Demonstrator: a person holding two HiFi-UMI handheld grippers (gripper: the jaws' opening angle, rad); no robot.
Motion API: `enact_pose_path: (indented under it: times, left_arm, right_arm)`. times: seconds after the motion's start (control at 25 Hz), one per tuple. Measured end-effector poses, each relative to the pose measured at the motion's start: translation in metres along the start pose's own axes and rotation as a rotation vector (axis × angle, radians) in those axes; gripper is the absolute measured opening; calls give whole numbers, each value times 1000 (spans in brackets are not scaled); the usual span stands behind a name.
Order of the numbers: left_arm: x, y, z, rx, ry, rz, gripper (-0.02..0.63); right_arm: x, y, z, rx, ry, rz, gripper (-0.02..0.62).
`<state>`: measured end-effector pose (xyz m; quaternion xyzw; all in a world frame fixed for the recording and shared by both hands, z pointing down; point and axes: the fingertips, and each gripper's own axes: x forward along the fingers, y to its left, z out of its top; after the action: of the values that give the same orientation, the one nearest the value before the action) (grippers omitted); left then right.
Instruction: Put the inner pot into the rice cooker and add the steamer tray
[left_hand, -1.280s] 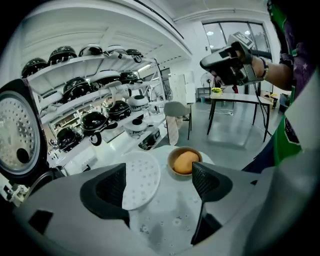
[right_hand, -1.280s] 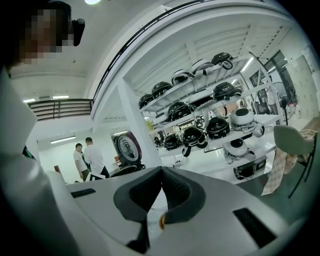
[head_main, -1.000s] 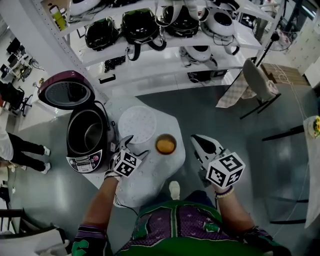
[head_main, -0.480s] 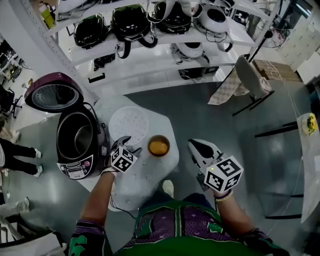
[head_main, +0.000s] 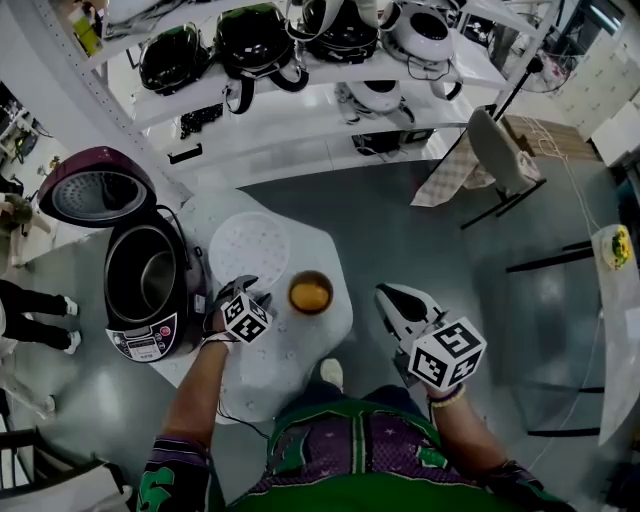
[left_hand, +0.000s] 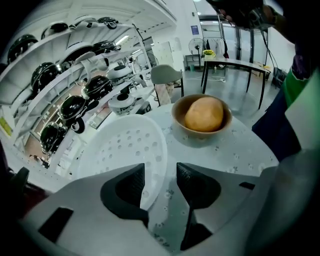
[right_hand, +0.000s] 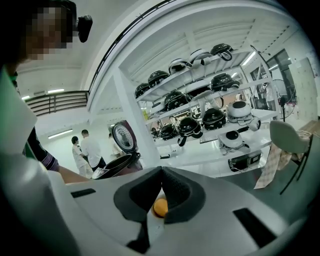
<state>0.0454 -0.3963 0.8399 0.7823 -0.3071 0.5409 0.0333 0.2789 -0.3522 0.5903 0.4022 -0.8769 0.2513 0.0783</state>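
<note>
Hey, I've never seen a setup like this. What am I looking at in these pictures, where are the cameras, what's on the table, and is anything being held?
There is no robot here. A person holds a two-jaw gripper in each hand, and each gripper carries a cube with square markers. The top-down picture comes from a camera on the person's head. The other two come from cameras riding on the grippers, looking along their jaws.

On the white table lie a perforated white steamer tray and a brown bowl with something round and orange in it. At the table's left stands a rice cooker with its lid up.

The left gripper has the tray's rim between its jaws. They have just been closing but do not yet clamp it. The right gripper is shut and empty.
</note>
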Motion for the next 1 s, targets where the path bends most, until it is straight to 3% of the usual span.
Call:
enact_pose_path:
  times: [0.32, 0.44, 0.6, 1.0]
  left_arm:
    - [11, -2, -7, 97, 58, 15, 144]
    - [11, -3, -7, 153, 84, 28, 69]
    - [10, -5, -6, 199, 90, 20, 54]
    - [-18, -4, 6, 222, 52, 15, 38]
  right_arm:
    - [0, -4, -6, 36, 8, 13, 6]
    - [0, -5, -7, 52, 10, 16, 6]
    - [2, -3, -8, 70, 15, 16, 6]
    - [10, 19, 1, 52, 21, 42, 6]
